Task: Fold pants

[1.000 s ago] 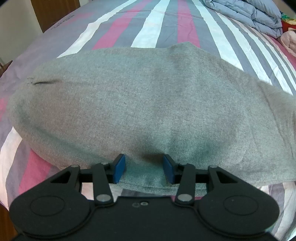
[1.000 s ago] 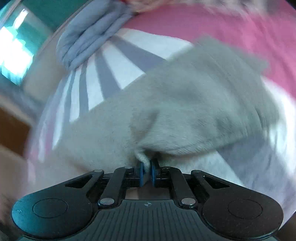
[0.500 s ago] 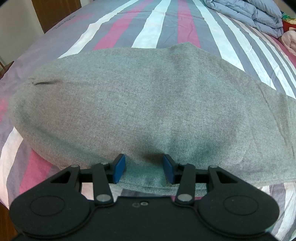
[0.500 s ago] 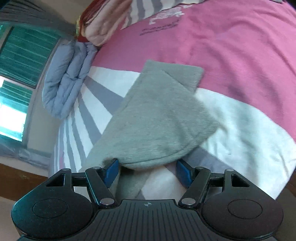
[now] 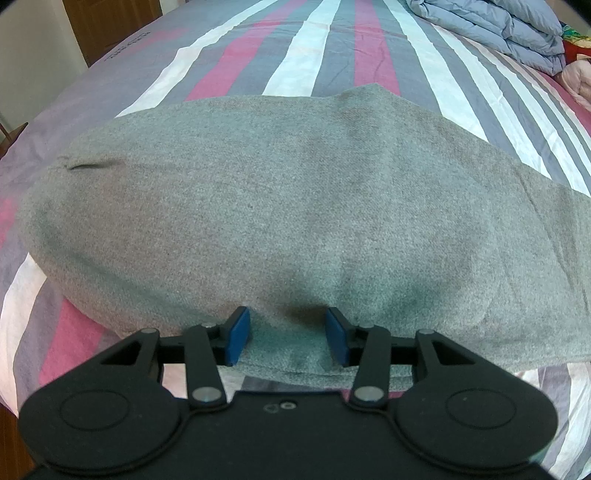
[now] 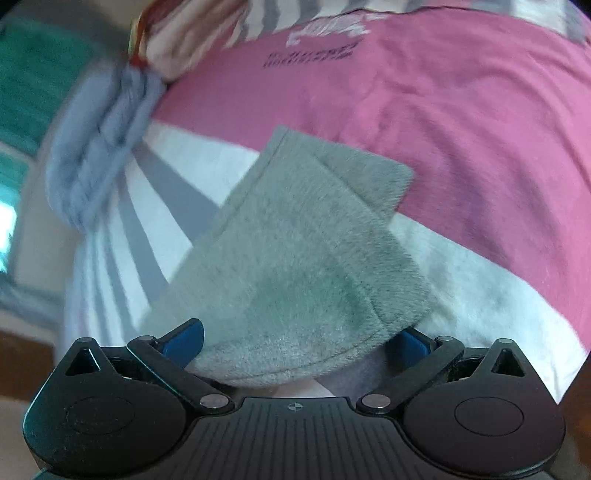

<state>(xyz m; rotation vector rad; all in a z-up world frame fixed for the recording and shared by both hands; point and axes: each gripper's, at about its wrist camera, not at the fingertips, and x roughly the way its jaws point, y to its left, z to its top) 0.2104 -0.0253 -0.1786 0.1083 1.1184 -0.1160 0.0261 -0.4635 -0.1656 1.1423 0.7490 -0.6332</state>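
Observation:
Grey pants (image 5: 295,203) lie spread across the striped bed sheet (image 5: 325,48), filling the left wrist view. My left gripper (image 5: 288,339) stands at their near hem, its blue pads partly apart with flat cloth between them and no visible pinch. In the right wrist view a folded-over leg end of the pants (image 6: 295,258) rests on the sheet (image 6: 480,147). My right gripper (image 6: 295,339) is over its near edge; its jaws are opening wide, and the cloth lies loose between them, free of the pads.
A folded blue duvet (image 5: 498,29) lies at the far right of the bed, with pink bedding (image 5: 580,81) beside it. The duvet (image 6: 96,147) shows blurred at the left of the right wrist view. A brown door (image 5: 110,26) stands beyond the bed's far left corner.
The right gripper let go of the leg end and opened wide, then drew back a little while the cloth settled flat. The left gripper and the pants under it stayed put.

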